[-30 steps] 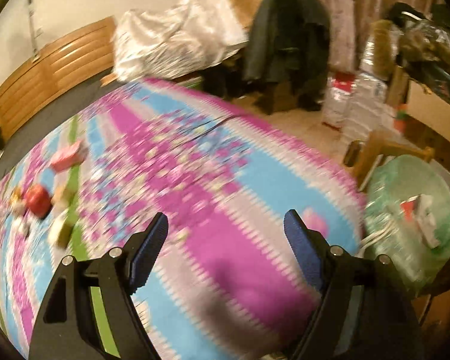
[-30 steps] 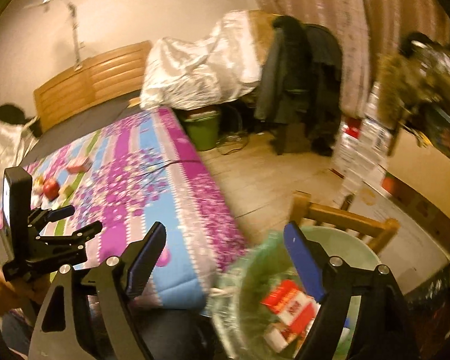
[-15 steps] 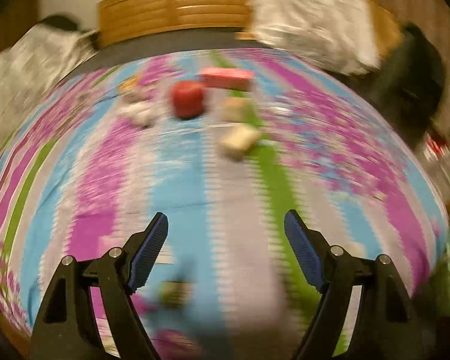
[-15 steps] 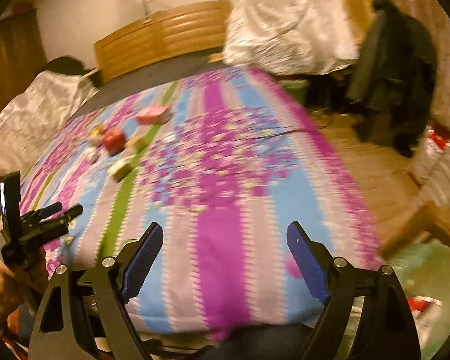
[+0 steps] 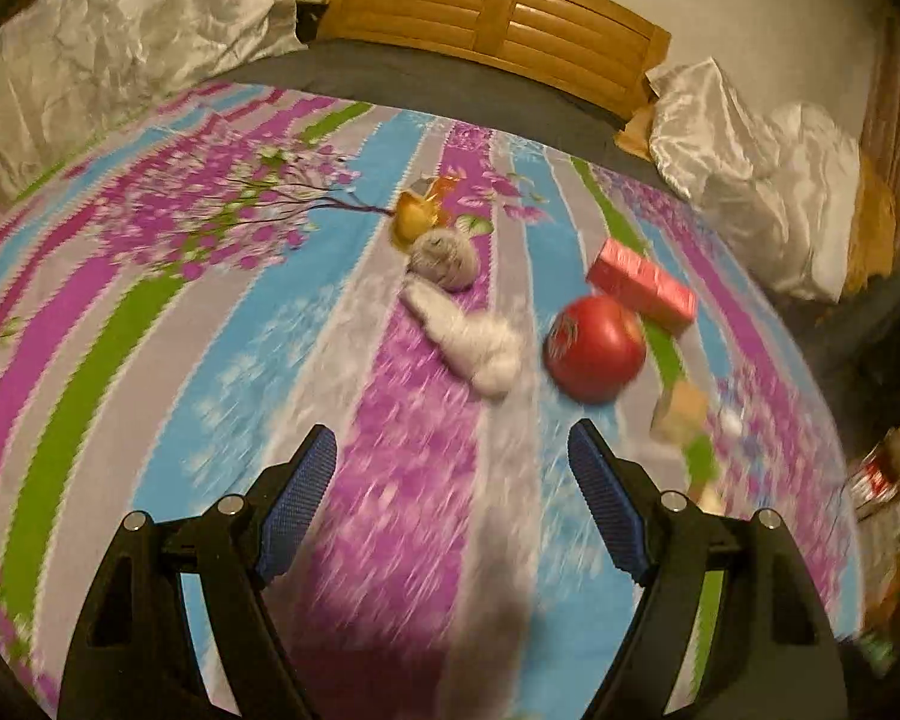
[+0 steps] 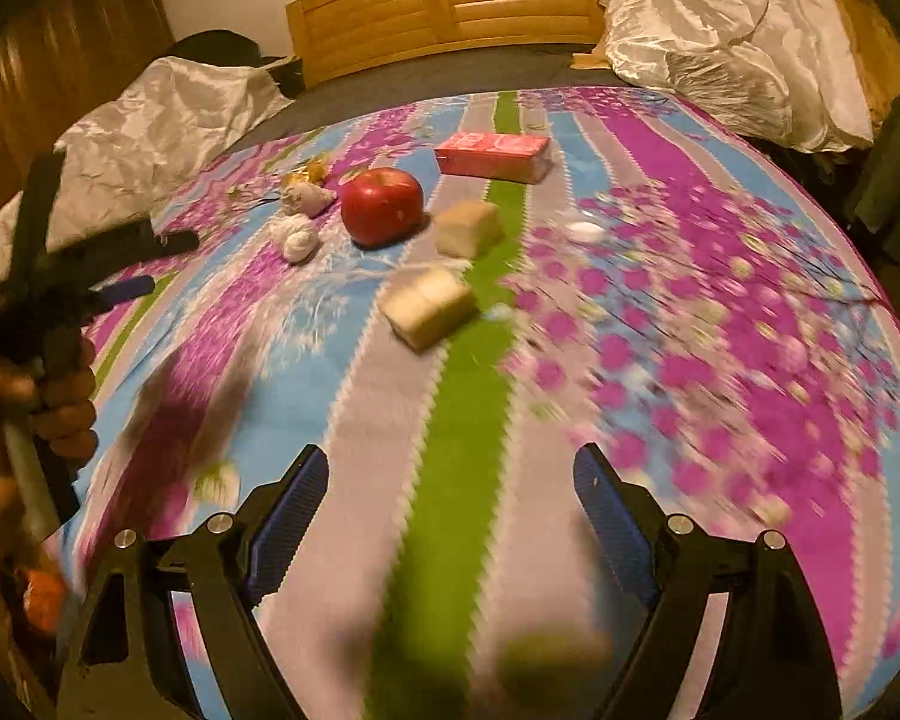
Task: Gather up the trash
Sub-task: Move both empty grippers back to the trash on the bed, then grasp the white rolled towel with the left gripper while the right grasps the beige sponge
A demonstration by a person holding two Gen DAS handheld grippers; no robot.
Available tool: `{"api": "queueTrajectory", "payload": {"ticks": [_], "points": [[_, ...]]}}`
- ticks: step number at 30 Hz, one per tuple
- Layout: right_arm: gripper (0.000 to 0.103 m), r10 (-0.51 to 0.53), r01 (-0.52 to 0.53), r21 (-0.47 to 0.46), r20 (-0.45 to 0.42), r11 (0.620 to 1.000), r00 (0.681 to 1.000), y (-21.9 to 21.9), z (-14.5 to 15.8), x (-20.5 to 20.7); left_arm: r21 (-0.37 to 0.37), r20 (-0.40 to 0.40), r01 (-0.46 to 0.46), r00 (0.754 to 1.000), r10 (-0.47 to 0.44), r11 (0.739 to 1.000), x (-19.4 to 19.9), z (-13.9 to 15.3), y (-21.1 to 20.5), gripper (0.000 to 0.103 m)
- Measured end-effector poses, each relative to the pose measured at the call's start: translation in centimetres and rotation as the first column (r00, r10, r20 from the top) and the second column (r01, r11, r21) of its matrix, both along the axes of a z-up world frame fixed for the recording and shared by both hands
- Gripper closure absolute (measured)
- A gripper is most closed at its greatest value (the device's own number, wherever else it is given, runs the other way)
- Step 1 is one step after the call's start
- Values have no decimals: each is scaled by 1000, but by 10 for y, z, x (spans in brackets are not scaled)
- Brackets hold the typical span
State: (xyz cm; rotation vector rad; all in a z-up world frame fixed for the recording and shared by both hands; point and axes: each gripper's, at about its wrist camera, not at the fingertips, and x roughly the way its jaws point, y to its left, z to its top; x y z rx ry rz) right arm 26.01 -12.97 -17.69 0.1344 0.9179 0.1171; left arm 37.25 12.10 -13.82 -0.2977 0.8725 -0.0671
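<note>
apple (image 5: 594, 348) beside crumpled tissue (image 5: 474, 339)

Both tongs have swung away from the green bin beside the bed and now face the headboard (image 6: 444, 6). The red apple (image 5: 594, 348), once far off to the left tongs' (image 5: 453, 480) left, lies just ahead, the white wad (image 5: 474, 339) beside the apple.
</note>
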Motion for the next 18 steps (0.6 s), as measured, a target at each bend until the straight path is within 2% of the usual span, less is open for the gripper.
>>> {"api": "queueTrajectory", "payload": {"ticks": [2,7,10,13,15,17,18], "points": [[18,-56,56,20,-13,998,998,9,-5,20,-17,-11,18,1000,-19,1000,21,-3,-9,27],[19,-140,141,41,-29,989,990,18,-14,55,15,-67,11,998,-10,1000,61,-24,-24,27],[20,-174,177,50,-48,983,984,24,-20,73,63,-103,-8,995,14,998,80,-38,-27,27],[23,-223,225,17,-75,974,972,29,-30,89,99,-137,-23,990,36,995,91,-51,-25,27],[31,-254,257,17,-121,966,960,27,-43,99,104,-158,-19,987,35,994,96,-60,-25,29],[33,-266,268,2,-112,963,957,28,-49,101,101,-157,-5,987,21,995,97,-65,-26,32],[35,-265,265,-12,-103,964,959,31,-49,102,94,-154,3,988,12,996,98,-66,-27,40]]}}
